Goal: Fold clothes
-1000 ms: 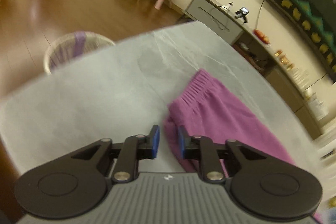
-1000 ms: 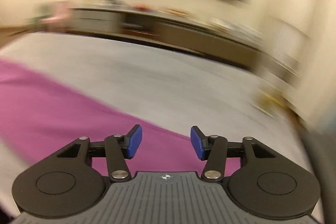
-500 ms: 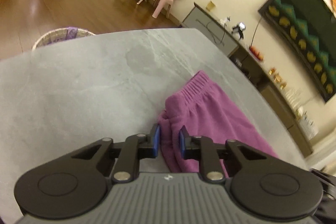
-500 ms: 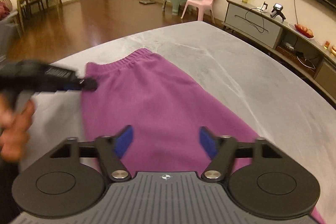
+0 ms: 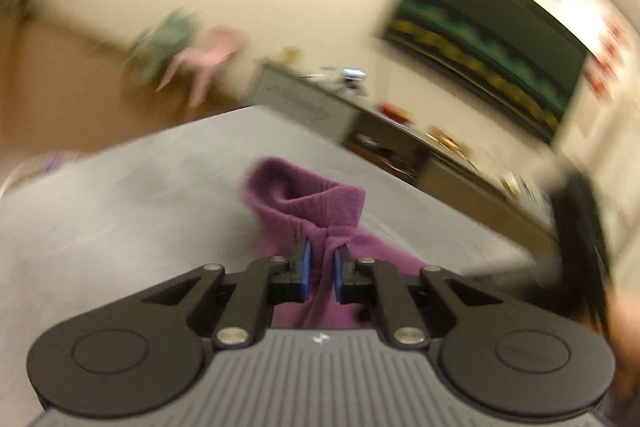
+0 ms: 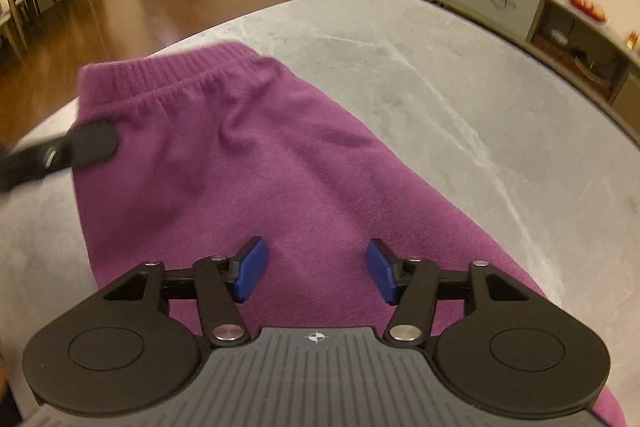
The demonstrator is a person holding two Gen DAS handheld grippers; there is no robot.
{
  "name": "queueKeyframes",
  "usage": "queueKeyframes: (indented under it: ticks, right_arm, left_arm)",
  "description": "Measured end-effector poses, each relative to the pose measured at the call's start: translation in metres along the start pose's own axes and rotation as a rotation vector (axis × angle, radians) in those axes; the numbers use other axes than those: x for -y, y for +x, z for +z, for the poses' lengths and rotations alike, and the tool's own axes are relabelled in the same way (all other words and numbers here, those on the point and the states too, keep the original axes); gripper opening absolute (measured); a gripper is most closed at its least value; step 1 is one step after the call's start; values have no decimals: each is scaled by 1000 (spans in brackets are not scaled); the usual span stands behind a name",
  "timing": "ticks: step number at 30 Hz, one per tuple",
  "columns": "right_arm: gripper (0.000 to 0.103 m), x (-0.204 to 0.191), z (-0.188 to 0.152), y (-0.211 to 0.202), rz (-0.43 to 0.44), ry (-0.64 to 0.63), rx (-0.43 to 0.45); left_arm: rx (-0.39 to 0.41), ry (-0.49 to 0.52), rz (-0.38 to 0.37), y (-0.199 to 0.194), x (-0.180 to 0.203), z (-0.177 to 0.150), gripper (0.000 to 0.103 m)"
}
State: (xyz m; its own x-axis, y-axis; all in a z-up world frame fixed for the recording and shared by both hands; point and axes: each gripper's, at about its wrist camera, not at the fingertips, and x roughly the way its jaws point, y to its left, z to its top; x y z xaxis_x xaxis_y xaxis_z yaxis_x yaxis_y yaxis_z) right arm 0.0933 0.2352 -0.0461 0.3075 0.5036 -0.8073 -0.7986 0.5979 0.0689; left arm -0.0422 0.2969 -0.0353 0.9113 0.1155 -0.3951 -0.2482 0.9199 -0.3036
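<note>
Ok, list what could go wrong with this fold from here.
1. The left gripper is closing on only a small bunch of the purple pants at the waistband; a pull might slip it free.
2. The right gripper hovers over the fabric, jaws opening, holding nothing, so a lift by the left alone could drag the pants crooked across the grey table.

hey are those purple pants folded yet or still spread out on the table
Not folded yet. The purple pants lie mostly spread on the table; only the waistband corner is bunched where the closing left gripper pinches it.
</note>
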Motion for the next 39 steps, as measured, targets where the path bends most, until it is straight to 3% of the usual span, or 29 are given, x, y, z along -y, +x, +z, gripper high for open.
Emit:
queueKeyframes:
  ticks: [2, 6, 8, 11, 15, 16, 17, 18, 19, 22, 25, 29, 31, 34, 36, 39]
  right_arm:
    - [61, 26, 1, -9, 34, 148, 11]
    - [67, 77, -11, -48, 78, 437, 131]
    - [85, 83, -17, -73, 124, 496, 196]
    - [101, 30, 1, -81, 93, 251, 182]
    - [102, -40, 22, -76, 33, -72, 124]
    - [100, -54, 23, -63, 6, -137, 82]
    - [82, -60, 21, -55, -9, -175, 50]
    - [59, -62, 18, -48, -58, -202, 34]
    - [22, -55, 13, -55, -74, -165, 53]
    - [22, -18, -14, -95, -45, 8, 148]
    - [22, 27, -60, -138, 8, 219, 215]
    - [24, 95, -132, -156, 99, 598, 217]
    - [31, 114, -163, -148, 97, 711, 190]
    - [40, 120, -180, -153, 104, 736, 207]
    - [48, 112, -169, -162, -12, 678, 239]
    - [48, 99, -154, -184, -185, 561, 318]
  left_arm:
    - [-8, 148, -25, 0, 30, -14, 10]
    - [-11, 347, -31, 2, 65, -38, 10]
    - [-8, 393, -18, 4, 72, -43, 10]
    - [-8, 445, -7, 6, 77, -50, 10]
    - [-6, 513, 6, 3, 81, -58, 10]
    - [-4, 527, 13, 2, 82, -61, 10]
    - [-1, 537, 17, 1, 83, -61, 10]
    - [7, 540, 23, 1, 82, -60, 10]
    - [22, 543, 23, -3, 81, -58, 10]
    - [61, 539, -74, -24, 91, -58, 10]
    - [18, 571, -200, -29, 116, -75, 10]
    - [-87, 646, -263, -14, 140, -104, 11]
    - [-131, 643, -273, -8, 141, -107, 13]
    - [-154, 592, -308, -13, 133, -99, 19]
    - [-163, 500, -372, -24, 120, -85, 19]
    - [-135, 321, -434, -35, 86, -60, 21]
